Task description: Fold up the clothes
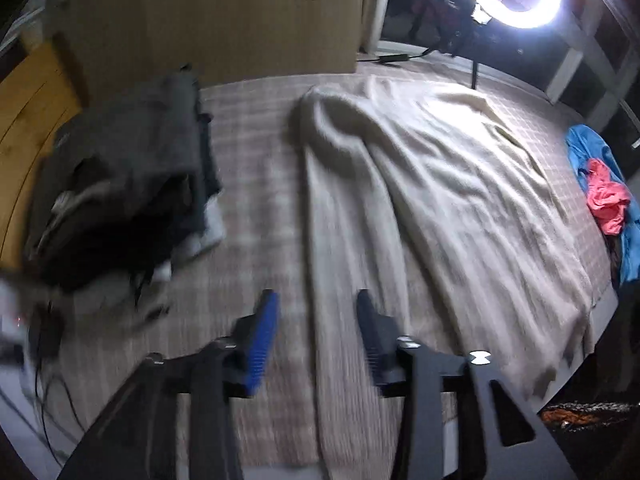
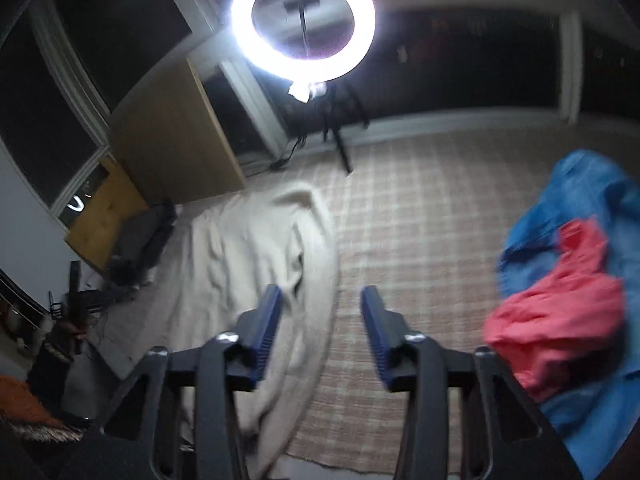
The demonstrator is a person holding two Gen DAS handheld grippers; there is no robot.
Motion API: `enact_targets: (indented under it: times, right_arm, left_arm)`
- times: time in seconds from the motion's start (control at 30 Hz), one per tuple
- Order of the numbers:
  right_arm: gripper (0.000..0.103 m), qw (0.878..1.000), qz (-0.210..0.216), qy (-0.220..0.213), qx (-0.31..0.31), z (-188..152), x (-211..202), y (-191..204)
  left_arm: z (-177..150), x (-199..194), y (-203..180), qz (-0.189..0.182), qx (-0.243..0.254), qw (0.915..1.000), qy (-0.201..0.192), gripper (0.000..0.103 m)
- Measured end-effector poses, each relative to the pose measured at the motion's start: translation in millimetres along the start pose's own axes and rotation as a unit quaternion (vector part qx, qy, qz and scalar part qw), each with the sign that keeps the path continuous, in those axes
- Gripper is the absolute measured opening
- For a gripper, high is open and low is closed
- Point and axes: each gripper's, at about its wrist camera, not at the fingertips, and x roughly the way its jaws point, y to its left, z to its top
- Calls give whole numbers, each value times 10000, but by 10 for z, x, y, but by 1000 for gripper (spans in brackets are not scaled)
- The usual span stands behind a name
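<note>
The cream garment (image 1: pixel 420 200) lies spread out, soft and probably light; take it at an edge. Left gripper (image 1: pixel 316 312) and right gripper (image 2: pixel 320 308) gape, empty.

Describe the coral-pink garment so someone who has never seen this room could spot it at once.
Start at the plaid rug that covers the floor, under the bright ring light. At the rug's right edge lies a crumpled blue cloth, and the coral-pink garment is bunched on top of it. It is the only pink piece; the big spread-out cream garment lies well to its left.
</note>
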Motion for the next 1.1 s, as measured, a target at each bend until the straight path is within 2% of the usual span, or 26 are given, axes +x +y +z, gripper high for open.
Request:
enact_targets:
  times: [0.1,0.2,0.33,0.4,0.57,0.63,0.67,0.7,0.73,0.77,0.8,0.83,0.97,1.03,1.1]
  right_arm:
    - [53,9982,-438,221,-348,-127,172,125]
    - [53,9978,-279,591,-121,-331,682,152]
    - [53,9934,-124,1136,36,-555,1431,192]
    - [53,9913,24,1309,98,-636,1658,214]
    - [53,9842,112,1769,-16,-826,2029,308]
    - [53,9819,203,1883,-87,-882,2092,356]
    - [53,9805,240,1946,-137,-910,2124,382]
    - [53,9792,282,2001,-182,-936,2153,406]
    - [52,9791,364,1993,-197,-950,2165,417]
    - [42,9793,476,1957,-220,-953,2164,427]
    - [21,9780,564,2002,-186,-951,2178,419]
    - [11,9774,597,2023,-139,-945,2179,403]
    - [9,9828,535,1760,-182,-863,1998,367]
    - [9,9875,320,1520,-278,-782,1825,323]
    - [9,9921,-395,1163,-265,-615,1581,161]
  left_arm:
    - [-228,112,-96,112,-7,9997,232,47]
    - [-386,392,-297,559,173,9973,441,47]
    - [-482,484,-415,621,-60,9969,479,48]
    - [-515,540,-499,721,-47,9962,485,51]
    - [-524,569,-588,917,-120,9951,335,52]
    - [-517,527,-582,939,-190,9950,265,49]
    - [-514,506,-578,950,-225,9950,231,39]
    - [-510,485,-575,961,-260,9948,196,24]
    - [-507,464,-571,971,-295,9947,162,15]
    - [-504,443,-568,982,-330,9945,127,4]
    - [-500,422,-565,993,-365,9943,93,3]
    - [-497,401,-561,1004,-400,9941,58,3]
    - [-483,316,-547,1049,-541,9930,-81,2]
    - [-468,149,-329,1619,-730,9839,-195,3]
    - [-453,-17,-112,2183,-916,9711,-309,7]
